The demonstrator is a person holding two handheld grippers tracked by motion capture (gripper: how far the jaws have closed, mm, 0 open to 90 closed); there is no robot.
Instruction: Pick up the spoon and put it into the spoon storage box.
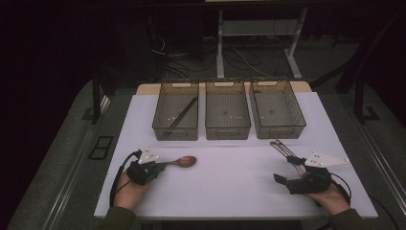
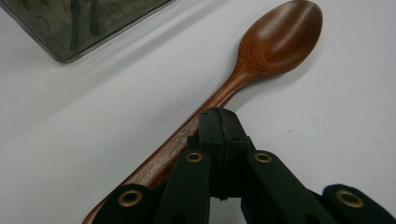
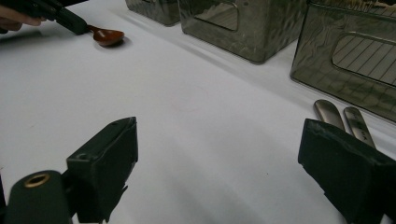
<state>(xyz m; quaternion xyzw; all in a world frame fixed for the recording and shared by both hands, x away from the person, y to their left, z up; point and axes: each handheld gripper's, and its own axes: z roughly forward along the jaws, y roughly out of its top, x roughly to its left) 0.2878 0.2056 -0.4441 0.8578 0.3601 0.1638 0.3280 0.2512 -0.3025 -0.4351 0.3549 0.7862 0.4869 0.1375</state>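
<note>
A brown wooden spoon (image 1: 184,162) lies on the white table top (image 1: 230,187) at the front left, bowl pointing right. My left gripper (image 1: 160,166) is shut on its handle; in the left gripper view the closed jaws (image 2: 219,123) sit over the handle and the spoon bowl (image 2: 280,39) lies ahead on the table. My right gripper (image 1: 286,170) stands open at the front right, its jaws (image 3: 219,163) wide apart with bare table between them. Two metal utensil handles (image 1: 280,147) (image 3: 343,121) lie just beside its right jaw.
Three smoky clear bins stand in a row at the back: the left bin (image 1: 175,132) holds dark sticks (image 1: 182,115), the middle bin (image 1: 228,132) and the right bin (image 1: 280,130) look bare. The left bin's corner (image 2: 60,28) is close ahead of the spoon.
</note>
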